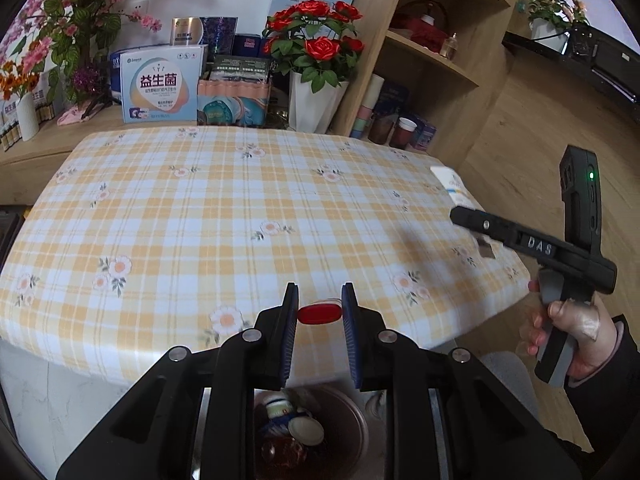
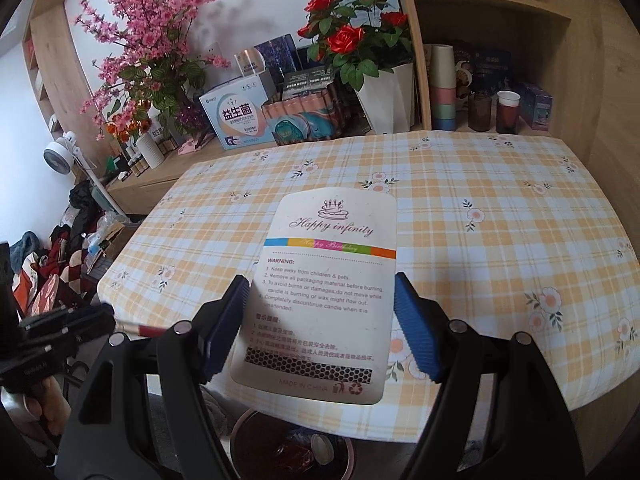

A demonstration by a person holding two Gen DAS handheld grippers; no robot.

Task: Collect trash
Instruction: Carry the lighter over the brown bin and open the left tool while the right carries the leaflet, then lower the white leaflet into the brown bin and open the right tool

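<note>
Left wrist view: checked table (image 1: 200, 216) looks bare, bin (image 1: 352, 420) below w/ trash inside. Right gripper (image 2: 320, 320) clamps candle card (image 2: 328, 292); left gripper (image 1: 320, 312) clenched on red stick (image 1: 319, 314). Both yet to drop.

Gripper bodies hide most of the trash bin (image 1: 352, 420); its contents blur together, the small Chinese print on the candle card (image 2: 324, 296) too faint to read
</note>
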